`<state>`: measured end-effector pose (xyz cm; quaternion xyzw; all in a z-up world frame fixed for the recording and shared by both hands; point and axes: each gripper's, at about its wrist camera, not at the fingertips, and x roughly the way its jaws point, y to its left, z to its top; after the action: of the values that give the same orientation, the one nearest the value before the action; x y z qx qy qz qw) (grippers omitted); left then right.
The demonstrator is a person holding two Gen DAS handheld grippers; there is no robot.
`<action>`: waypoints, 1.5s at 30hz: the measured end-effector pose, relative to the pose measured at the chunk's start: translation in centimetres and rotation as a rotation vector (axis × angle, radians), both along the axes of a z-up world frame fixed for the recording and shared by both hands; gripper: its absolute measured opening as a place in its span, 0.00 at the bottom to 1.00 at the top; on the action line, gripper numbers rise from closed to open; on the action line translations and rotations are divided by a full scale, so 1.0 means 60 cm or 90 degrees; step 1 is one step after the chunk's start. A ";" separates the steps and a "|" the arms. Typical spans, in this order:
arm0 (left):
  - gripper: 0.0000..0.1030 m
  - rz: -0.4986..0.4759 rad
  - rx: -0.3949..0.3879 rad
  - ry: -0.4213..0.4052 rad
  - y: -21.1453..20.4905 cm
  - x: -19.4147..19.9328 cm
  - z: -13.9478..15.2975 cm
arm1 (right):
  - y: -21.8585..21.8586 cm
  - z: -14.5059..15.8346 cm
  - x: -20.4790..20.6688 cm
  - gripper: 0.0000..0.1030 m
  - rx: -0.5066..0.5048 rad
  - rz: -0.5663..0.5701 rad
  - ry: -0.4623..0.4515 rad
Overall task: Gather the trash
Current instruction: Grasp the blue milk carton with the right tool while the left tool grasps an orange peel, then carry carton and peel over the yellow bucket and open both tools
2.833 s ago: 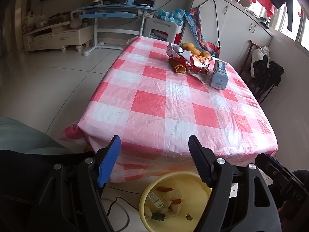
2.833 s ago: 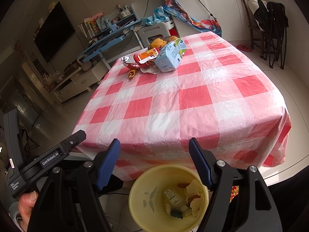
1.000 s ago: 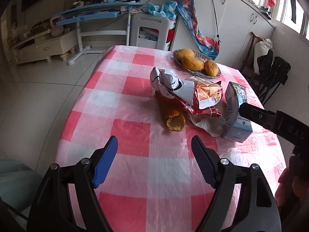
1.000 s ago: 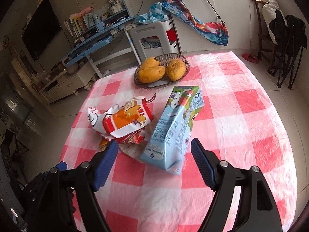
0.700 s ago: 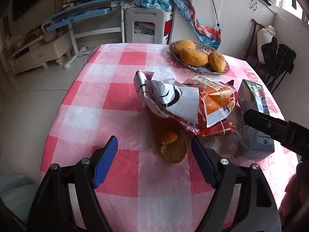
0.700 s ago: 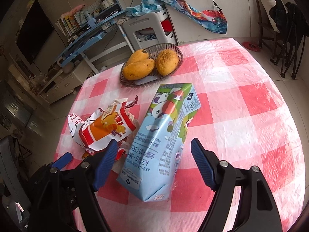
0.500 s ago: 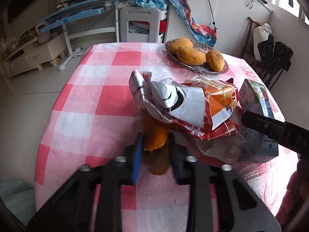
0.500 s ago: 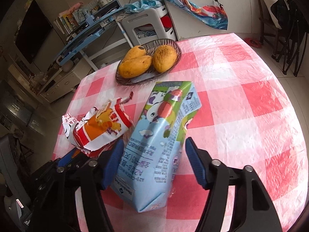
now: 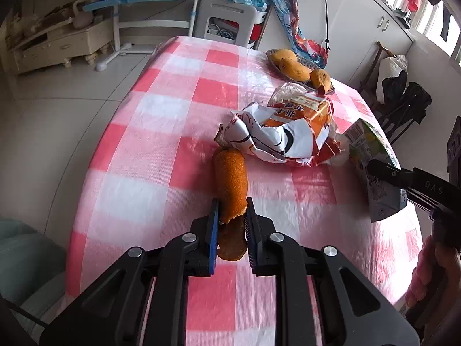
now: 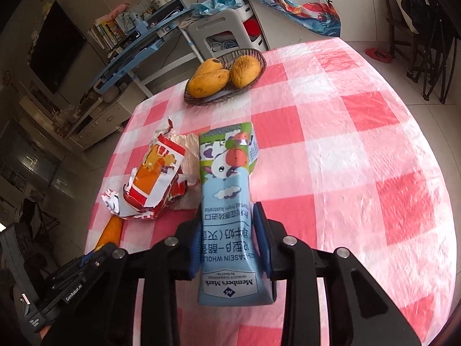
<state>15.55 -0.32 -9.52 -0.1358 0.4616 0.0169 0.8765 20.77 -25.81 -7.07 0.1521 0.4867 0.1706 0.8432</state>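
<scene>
Fingers (image 9: 213,232) of the left gripper (image 9: 231,216) are pressing in from both sides on the near end of the orange peel (image 9: 230,181), a long curled strip that is lying on the bench (image 9: 138,190) and pointing away toward the crumpled snack wrapper (image 9: 283,137). The peel's near end is sitting between the blue pads, a darker piece of it is showing lower down between them, and its far end is just touching the wrapper's edge.

In the right wrist view, the fingers (image 10: 260,230) of the right gripper (image 10: 227,230) are clamping the milk carton (image 10: 227,201) around its lower half. The carton is lying lengthwise along the fingers, with its printed bottom toward the camera and its folded top pointing away toward the fruit bowl (image 10: 227,92). Whether it is resting on the bench or already lifting off is hard to tell.

As for progress, both grasps are looking made, but nothing is in a bin yet, and no bin is showing in either view. So the carrying and dropping of these two pieces is still waiting. After that the snack wrapper is still lying between the peel and the carton, with a pale sheet of thin plastic (image 10: 188,155) under it, and both are likely counting as trash too. The mangoes (image 10: 209,79) in the fruit bowl, well beyond the litter, are presumably staying.
</scene>
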 end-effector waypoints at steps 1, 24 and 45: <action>0.16 0.002 -0.002 -0.001 0.000 -0.017 0.000 | -0.006 0.002 -0.007 0.31 0.004 -0.001 0.001; 0.20 0.008 0.056 -0.027 -0.020 -0.070 -0.003 | 0.028 -0.014 -0.056 0.37 -0.127 0.033 -0.040; 0.19 0.012 -0.053 -0.111 0.005 -0.139 0.049 | -0.024 -0.004 -0.178 0.33 0.129 -0.013 -0.005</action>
<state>7.21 -0.04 -6.60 -0.1775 0.3828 -0.0064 0.9066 10.07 -27.27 -7.30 0.2408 0.4618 0.2108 0.8272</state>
